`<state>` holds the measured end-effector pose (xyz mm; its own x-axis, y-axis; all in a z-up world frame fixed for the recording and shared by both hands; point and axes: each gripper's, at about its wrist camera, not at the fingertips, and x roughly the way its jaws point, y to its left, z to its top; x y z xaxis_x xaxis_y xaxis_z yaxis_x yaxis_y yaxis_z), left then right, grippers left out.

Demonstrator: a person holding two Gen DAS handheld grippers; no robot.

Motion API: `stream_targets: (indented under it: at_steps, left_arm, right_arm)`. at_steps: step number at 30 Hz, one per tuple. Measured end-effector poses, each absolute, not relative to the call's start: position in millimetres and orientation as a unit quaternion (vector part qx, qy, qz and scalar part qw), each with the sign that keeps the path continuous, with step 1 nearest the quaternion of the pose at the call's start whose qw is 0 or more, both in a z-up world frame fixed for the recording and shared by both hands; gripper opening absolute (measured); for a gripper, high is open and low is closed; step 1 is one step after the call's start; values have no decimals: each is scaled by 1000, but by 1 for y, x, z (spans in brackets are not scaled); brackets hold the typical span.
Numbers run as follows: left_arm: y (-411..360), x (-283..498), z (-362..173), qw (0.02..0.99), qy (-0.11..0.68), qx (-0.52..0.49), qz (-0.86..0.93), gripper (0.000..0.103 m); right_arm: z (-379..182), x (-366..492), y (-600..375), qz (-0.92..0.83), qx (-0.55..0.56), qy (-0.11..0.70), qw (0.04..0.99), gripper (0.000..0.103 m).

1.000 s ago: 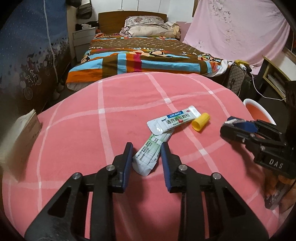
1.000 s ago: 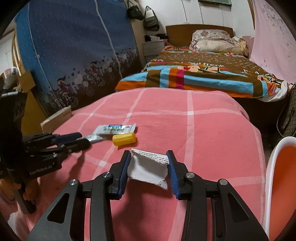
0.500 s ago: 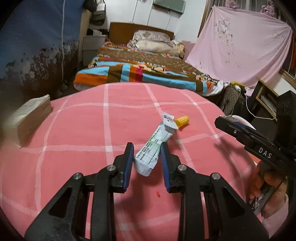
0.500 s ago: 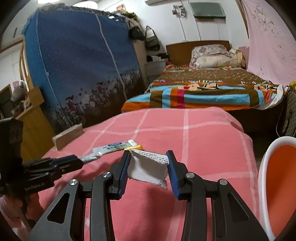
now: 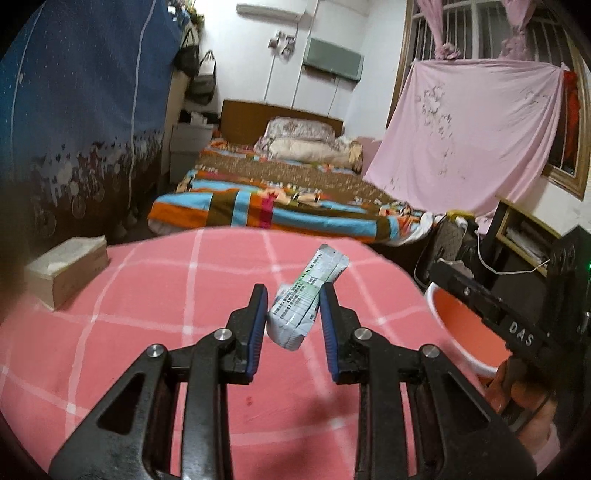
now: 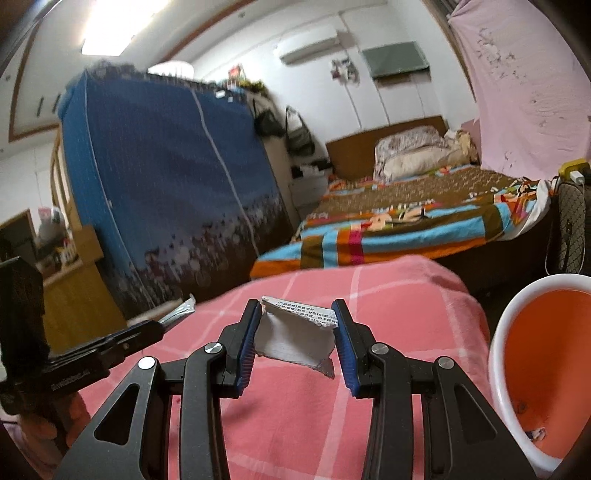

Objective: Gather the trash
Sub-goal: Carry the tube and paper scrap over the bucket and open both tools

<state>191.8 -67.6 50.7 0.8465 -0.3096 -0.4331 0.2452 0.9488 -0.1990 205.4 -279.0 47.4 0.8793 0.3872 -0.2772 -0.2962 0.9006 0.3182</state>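
Orange bin [image 6: 546, 369] has a scrap at the bottom; left tongs [image 5: 293, 314] pinch a sachet [image 5: 308, 295], right tongs [image 6: 297, 332] clamp a torn wrapper [image 6: 295, 338].

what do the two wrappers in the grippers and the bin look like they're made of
Green-printed sachet: likely foil-laminate plastic, with a slight sheen and sealed crimped ends. Torn white packet: probably paper-faced foil, matte, creased, with a ragged silvery edge. Bin: apparently moulded plastic, with a smooth white rim and an orange inside.

Lit from a ceiling panel [image 6: 107, 27] above, glaring white. Dim, softly shadowed beneath the jaws; motion-blurred beyond them; fisheye-bent, black-vignetted at edges.
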Motion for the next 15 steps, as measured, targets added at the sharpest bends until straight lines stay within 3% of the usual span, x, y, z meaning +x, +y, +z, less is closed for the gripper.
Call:
stream_targets:
  at_steps: [15]
  left_arm:
    - [-130,179,83,968,164,-41,-183,11]
  right_arm:
    - [73,159,-327,88,111,42,989,37]
